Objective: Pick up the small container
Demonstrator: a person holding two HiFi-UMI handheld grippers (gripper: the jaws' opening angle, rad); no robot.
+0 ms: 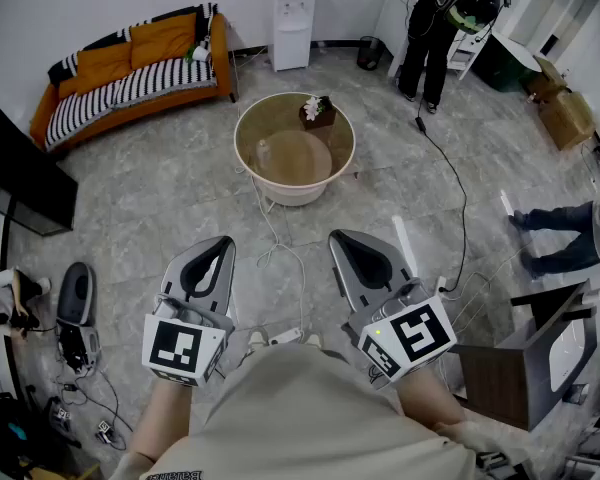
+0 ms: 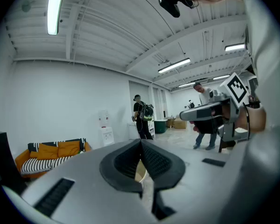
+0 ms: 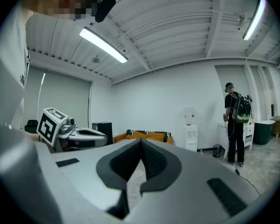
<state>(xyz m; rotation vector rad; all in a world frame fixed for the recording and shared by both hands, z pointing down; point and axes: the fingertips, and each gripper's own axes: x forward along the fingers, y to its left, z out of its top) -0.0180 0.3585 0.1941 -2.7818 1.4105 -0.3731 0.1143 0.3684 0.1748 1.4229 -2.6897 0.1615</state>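
We hold the left gripper (image 1: pixel 220 244) and right gripper (image 1: pixel 338 239) clenched and empty, well short of the round table (image 1: pixel 244 136). On the table's left part stands a small clear thing, probably the small container (image 1: pixel 263 152).

Glossy grey marbled floor (image 1: pixel 170 198), striped cloth sofa (image 1: pixel 130 78), glass-topped round table (image 1: pixel 290 160), smooth matt grey plastic left gripper (image 1: pixel 223 241) and right gripper (image 1: pixel 336 236), ribbed black pads (image 2: pixel 155 160)
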